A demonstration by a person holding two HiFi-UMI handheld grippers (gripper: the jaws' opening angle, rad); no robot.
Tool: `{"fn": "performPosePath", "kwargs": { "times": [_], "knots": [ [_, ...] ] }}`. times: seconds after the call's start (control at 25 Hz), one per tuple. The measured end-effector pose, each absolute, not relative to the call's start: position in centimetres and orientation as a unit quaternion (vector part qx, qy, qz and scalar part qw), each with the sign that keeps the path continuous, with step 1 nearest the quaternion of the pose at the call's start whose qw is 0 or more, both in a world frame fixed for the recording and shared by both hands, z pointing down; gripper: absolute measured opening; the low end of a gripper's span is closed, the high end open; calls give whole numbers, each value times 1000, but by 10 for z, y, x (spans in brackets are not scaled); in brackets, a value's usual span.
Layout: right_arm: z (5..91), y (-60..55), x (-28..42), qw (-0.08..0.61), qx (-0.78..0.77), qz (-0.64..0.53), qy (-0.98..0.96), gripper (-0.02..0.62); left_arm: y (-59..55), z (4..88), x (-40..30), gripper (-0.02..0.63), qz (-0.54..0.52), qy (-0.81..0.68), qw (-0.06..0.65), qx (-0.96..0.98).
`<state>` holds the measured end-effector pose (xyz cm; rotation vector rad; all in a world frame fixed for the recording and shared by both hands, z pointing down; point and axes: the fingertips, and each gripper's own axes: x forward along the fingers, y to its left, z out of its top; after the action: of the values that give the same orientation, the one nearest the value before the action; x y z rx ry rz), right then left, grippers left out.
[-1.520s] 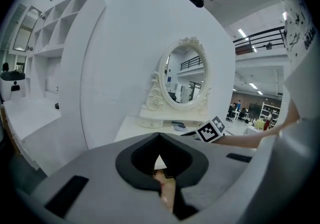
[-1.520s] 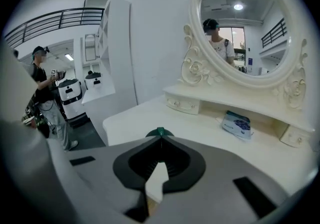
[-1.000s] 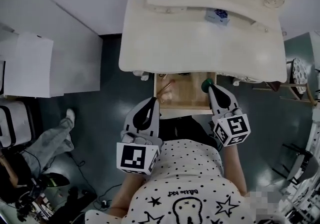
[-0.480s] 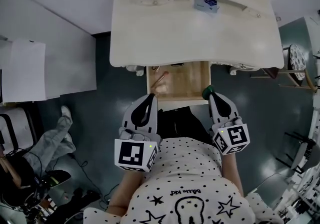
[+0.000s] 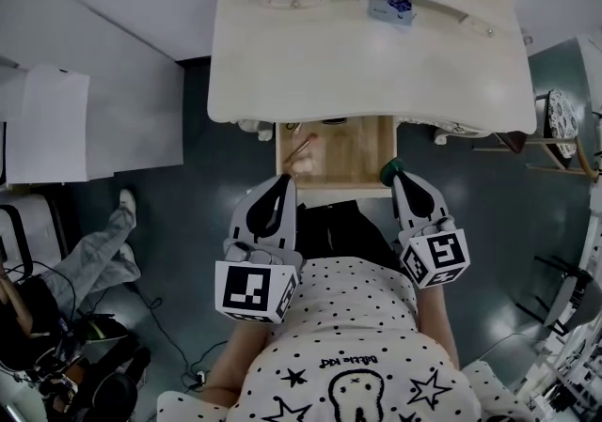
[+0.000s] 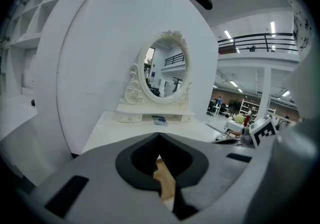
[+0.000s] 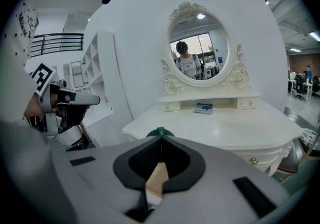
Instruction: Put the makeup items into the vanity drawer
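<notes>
Still, right gripper (image 5: 394, 176) grips green item (image 5: 389, 167) by drawer (image 5: 353, 148)

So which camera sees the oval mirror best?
The right gripper view: the oval mirror faces it, whole, frame and reflection clear. The left gripper view shows it smaller and from the side. The head view catches only its lower edge.

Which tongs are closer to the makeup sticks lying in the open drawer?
Left. The left tongs sit just in front of the makeup sticks, at the drawer's left front edge. The right tongs, shut on a green item, are at the drawer's right front corner.
</notes>
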<state>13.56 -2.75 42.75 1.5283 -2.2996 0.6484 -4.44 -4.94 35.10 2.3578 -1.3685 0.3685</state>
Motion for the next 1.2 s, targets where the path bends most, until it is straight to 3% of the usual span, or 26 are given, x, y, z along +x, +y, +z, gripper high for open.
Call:
{"fn": "performPosePath", "kwargs": {
  "times": [0.64,1.2],
  "knots": [
    [485,-57,98,222,438,243,-836,9,-46,342,-78,-4,105,-561,193,798],
    [597,-89,73,371,335,214,-839,11,-31,336,-99,-5,105,-614,192,758]
  ]
}}
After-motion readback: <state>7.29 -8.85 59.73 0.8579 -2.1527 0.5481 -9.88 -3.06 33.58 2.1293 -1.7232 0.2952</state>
